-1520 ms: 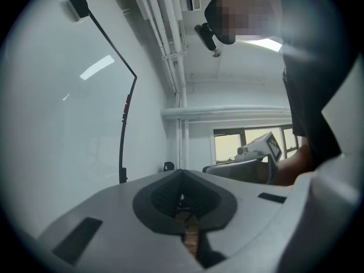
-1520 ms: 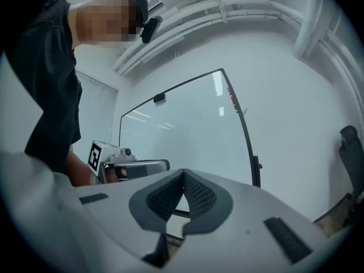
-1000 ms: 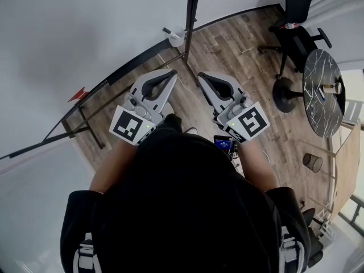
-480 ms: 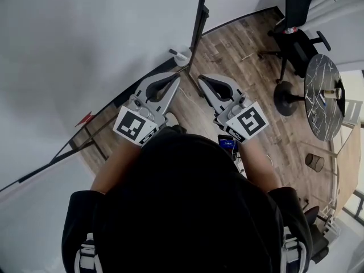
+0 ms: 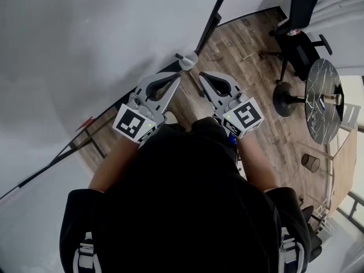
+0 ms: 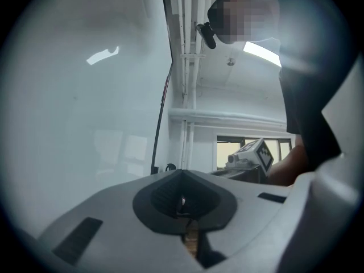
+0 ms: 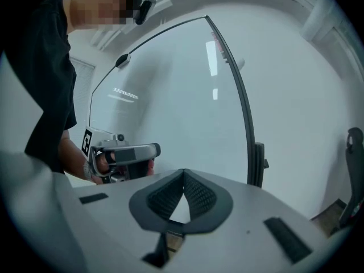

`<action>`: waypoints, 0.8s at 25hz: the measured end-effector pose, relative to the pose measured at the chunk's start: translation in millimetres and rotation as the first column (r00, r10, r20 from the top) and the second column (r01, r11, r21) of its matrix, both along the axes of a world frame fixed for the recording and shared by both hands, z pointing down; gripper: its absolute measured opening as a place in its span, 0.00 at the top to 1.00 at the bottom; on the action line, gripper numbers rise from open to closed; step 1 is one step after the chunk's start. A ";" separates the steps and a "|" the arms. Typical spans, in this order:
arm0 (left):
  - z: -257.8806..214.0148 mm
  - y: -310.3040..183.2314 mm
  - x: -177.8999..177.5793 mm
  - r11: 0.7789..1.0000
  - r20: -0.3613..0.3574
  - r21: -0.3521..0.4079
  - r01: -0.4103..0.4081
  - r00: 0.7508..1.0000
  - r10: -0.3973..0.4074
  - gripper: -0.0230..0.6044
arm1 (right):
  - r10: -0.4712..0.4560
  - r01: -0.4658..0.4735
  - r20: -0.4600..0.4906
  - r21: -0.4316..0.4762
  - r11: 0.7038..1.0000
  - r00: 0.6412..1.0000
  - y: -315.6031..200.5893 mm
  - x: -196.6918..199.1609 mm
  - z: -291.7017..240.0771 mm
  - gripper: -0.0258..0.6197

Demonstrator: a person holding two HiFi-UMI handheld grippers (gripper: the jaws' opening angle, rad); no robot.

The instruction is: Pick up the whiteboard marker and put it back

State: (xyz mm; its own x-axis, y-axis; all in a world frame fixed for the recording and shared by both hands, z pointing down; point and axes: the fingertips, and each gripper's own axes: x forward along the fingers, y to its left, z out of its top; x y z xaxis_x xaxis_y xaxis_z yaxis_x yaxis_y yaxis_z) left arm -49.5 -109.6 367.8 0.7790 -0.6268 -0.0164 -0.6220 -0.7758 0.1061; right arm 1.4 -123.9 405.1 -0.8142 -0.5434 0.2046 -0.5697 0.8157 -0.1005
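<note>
I stand facing a large whiteboard (image 5: 102, 44) with a black frame (image 5: 215, 23). At its lower corner sits a small white holder (image 5: 191, 62) with a dark, marker-like stick (image 5: 181, 56) poking out of it. My left gripper (image 5: 176, 76) is shut and empty, its tips just below and left of the holder. My right gripper (image 5: 201, 76) is also shut and empty, just below and right of it. In the left gripper view the jaws (image 6: 182, 173) meet in front of the board (image 6: 85, 95). In the right gripper view the jaws (image 7: 183, 172) meet too, and the left gripper (image 7: 122, 154) shows beside them.
The whiteboard's black stand legs (image 5: 94, 138) run along the wooden floor (image 5: 250, 44) at the left. A black office chair (image 5: 298, 16), a round dark marble table (image 5: 321, 98) and a small bin (image 5: 310, 162) stand at the right.
Both grippers have moved forward toward the whiteboard's corner. The white holder now lies much closer to their tips. Both have stayed shut.
</note>
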 end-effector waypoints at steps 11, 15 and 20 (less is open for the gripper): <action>10.0 -30.1 -3.3 0.982 0.049 0.002 0.189 0.981 -0.188 0.96 | -0.172 0.168 -0.059 -0.058 0.984 0.983 -47.1 -6.4 31.0 0.97; 20.1 -36.8 -2.9 0.965 0.058 -0.002 0.261 0.964 -0.260 0.96 | -0.227 0.221 -0.073 -0.086 0.971 0.971 -56.7 -7.8 48.2 0.97; 33.1 -42.8 -3.6 0.940 0.045 -0.029 0.341 0.940 -0.340 0.96 | -0.285 0.274 -0.117 -0.098 0.957 0.951 -65.8 -12.3 68.0 0.97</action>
